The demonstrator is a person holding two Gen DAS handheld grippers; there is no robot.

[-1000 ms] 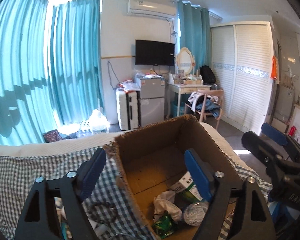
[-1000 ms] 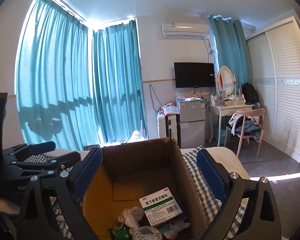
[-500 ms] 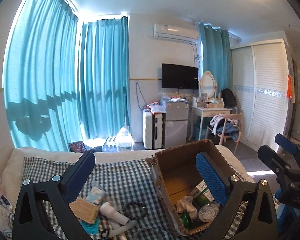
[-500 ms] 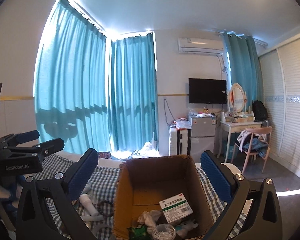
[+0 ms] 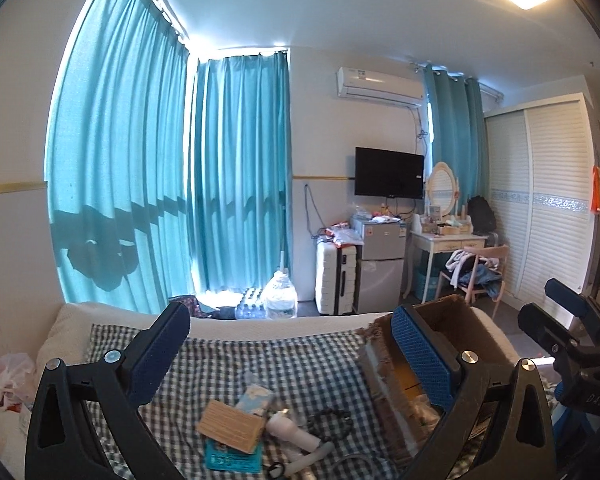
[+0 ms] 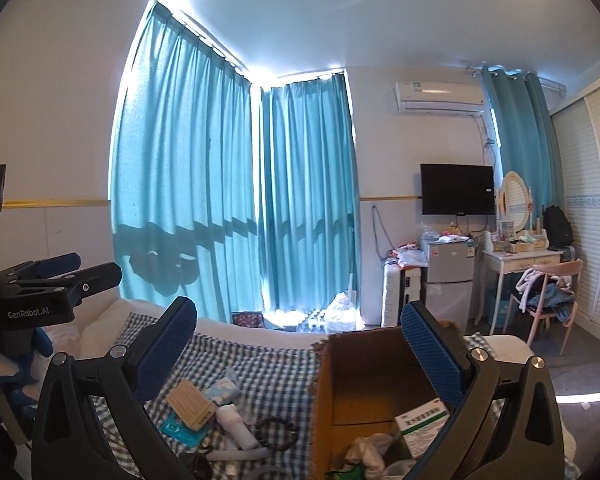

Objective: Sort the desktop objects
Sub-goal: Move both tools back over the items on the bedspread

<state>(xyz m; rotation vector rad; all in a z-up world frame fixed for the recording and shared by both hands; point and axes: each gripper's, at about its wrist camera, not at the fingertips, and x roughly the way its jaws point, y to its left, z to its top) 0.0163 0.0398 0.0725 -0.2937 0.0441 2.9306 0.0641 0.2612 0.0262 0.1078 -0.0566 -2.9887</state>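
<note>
Cardboard box [image 6: 364, 384] with medicine carton [image 6: 420, 426] and crumpled tissue [image 6: 366, 454] (both claws wide, empty).

Free way above the checkered cloth [image 5: 300, 364]

We see small items [image 6: 220, 408] clustered centrally; the cardboard box [image 6: 364, 364] blocks the right side.

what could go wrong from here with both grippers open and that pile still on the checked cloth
1. The tan ribbed card, white tube, pale blue packet and teal packet overlap, so the open left gripper may catch two at once.
2. The black bead bracelet lies against the tube and could drag along.
3. The cardboard box sits on soft bedding and might tip if bumped.
</note>
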